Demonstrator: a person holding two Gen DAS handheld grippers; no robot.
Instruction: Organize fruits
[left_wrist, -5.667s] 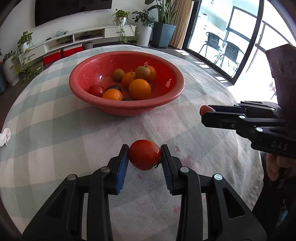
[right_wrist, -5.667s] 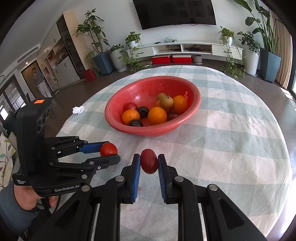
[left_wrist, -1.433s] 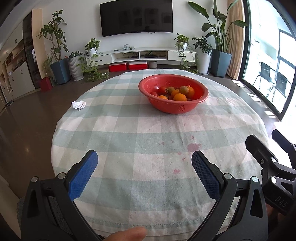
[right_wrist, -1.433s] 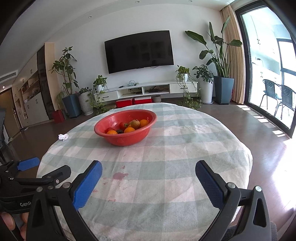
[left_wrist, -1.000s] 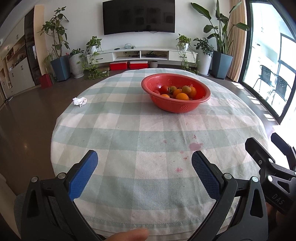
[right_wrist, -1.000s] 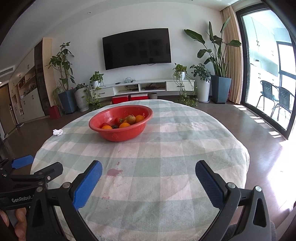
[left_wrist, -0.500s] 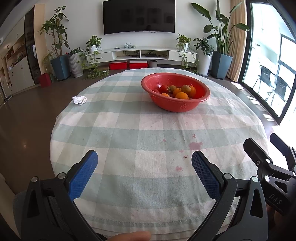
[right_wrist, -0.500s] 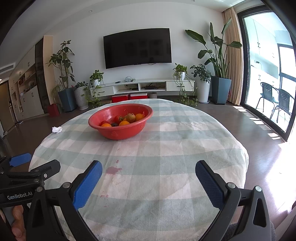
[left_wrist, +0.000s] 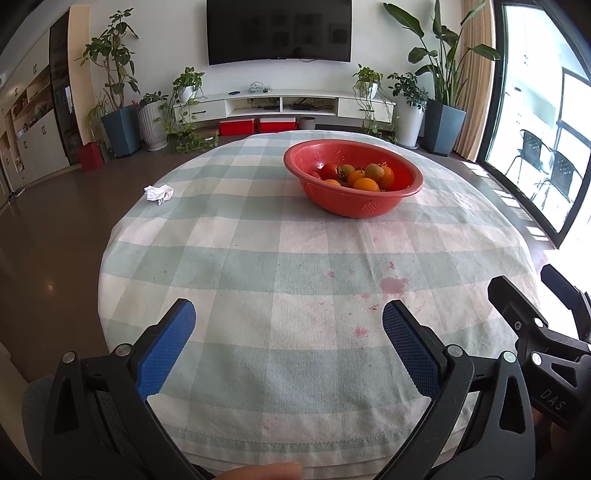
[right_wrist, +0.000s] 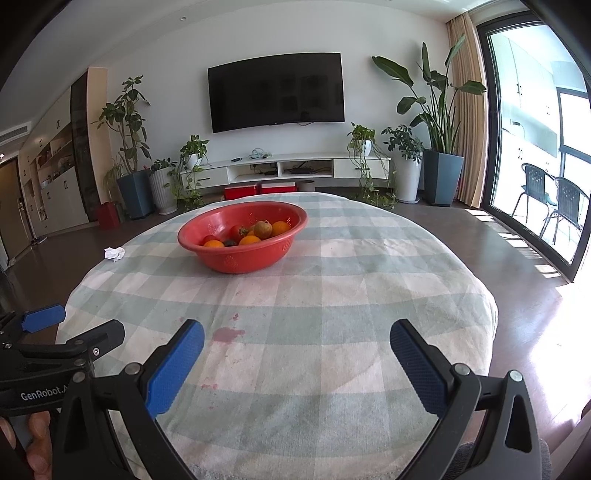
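A red bowl (left_wrist: 352, 201) (right_wrist: 242, 258) stands at the far middle of the round table with the checked cloth (left_wrist: 258, 266) (right_wrist: 351, 295). In it lie several fruits: oranges (left_wrist: 365, 183), a red tomato (left_wrist: 328, 170) and a brownish fruit (right_wrist: 263, 229). My left gripper (left_wrist: 288, 347) hangs open over the near edge of the table, nothing between its blue pads (left_wrist: 166, 347). My right gripper (right_wrist: 295, 369) is open too and holds nothing, back at the near edge. Each gripper shows in the other's view: the right one (left_wrist: 535, 314), the left one (right_wrist: 70, 328).
A crumpled white tissue (left_wrist: 159, 192) (right_wrist: 114, 253) lies at the table's left edge. Reddish stains (left_wrist: 393, 284) (right_wrist: 227, 334) mark the cloth near me. A fingertip (left_wrist: 258, 472) shows at the bottom. Behind the table are a TV, a low shelf, potted plants and glass doors.
Earlier each gripper was shut on a red tomato close to the bowl; now both are open, empty and pulled back to the near edge. Over the last second little has moved.
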